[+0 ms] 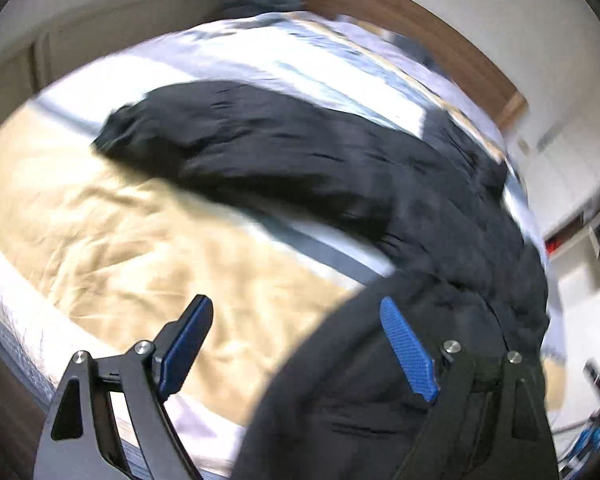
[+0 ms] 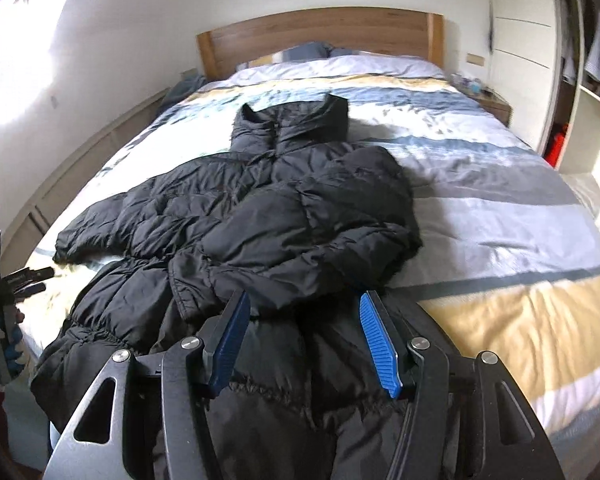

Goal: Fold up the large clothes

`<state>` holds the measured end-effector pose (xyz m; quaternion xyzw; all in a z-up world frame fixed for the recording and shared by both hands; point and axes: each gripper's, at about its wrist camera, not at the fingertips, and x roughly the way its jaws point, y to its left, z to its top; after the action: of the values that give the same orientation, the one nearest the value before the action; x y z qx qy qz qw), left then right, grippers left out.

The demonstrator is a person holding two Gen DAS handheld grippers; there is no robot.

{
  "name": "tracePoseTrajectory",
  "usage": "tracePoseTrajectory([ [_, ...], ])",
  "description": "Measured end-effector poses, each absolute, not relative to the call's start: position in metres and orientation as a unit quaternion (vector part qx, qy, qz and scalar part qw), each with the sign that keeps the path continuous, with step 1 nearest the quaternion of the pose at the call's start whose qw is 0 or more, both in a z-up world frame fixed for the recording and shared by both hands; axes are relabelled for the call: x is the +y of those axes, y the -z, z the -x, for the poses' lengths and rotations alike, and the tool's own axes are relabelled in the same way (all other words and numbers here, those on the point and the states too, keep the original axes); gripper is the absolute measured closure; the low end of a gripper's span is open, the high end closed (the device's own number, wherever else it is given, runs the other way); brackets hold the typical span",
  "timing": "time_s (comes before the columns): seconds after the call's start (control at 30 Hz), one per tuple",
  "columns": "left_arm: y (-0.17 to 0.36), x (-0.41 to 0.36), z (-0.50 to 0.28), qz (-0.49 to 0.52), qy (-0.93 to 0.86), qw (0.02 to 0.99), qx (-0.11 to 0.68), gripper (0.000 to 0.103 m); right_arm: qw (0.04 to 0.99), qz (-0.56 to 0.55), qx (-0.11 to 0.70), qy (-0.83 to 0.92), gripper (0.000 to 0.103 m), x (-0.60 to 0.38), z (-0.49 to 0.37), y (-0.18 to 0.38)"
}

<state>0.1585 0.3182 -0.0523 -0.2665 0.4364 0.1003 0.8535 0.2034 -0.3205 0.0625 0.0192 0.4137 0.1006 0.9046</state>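
Note:
A black puffer jacket (image 2: 260,216) lies front up on the bed, collar (image 2: 296,120) toward the headboard. One sleeve (image 2: 100,228) stretches out to the left; the other (image 2: 340,232) is folded across the chest. My right gripper (image 2: 304,295) hovers open over the jacket's lower part, and its blue pads (image 2: 376,340) are clear of the fabric. In the blurred left wrist view, my left gripper (image 1: 295,301) is open and empty above the tan stripe of the duvet, with the jacket (image 1: 300,152) beyond it and under its right finger. A gloved hand (image 2: 0,344) holds that gripper (image 2: 40,280) at the bed's left edge.
The bed carries a striped duvet (image 2: 500,216) in white, blue, grey and tan, with pillows (image 2: 304,52) against a wooden headboard (image 2: 320,32). A nightstand (image 2: 496,108) and an open wardrobe (image 2: 580,60) stand to the right. A panelled wall (image 2: 80,168) runs along the left side.

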Motion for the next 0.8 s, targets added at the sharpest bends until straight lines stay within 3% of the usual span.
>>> tracePoseTrajectory([
  [0.37,0.105,0.452,-0.185,0.393,-0.151,0.813,0.402,0.019,0.907,-0.035,0.419,-0.019,0.046,-0.339,-0.207,-0.083],
  [0.7,0.148,0.505,-0.23,0.521,-0.142,0.763,0.356,0.019,0.906,-0.022,0.422,0.031,0.046,-0.35,-0.212,-0.094],
  [0.77,0.15,0.514,-0.233,0.546,-0.139,0.755,0.336,0.025,0.904,-0.013,0.425,0.039,0.046,-0.351,-0.209,-0.094],
  [0.8,0.152,0.516,-0.234,0.555,-0.137,0.751,0.33,0.039,0.904,-0.011,0.426,0.042,0.046,-0.352,-0.208,-0.095],
])
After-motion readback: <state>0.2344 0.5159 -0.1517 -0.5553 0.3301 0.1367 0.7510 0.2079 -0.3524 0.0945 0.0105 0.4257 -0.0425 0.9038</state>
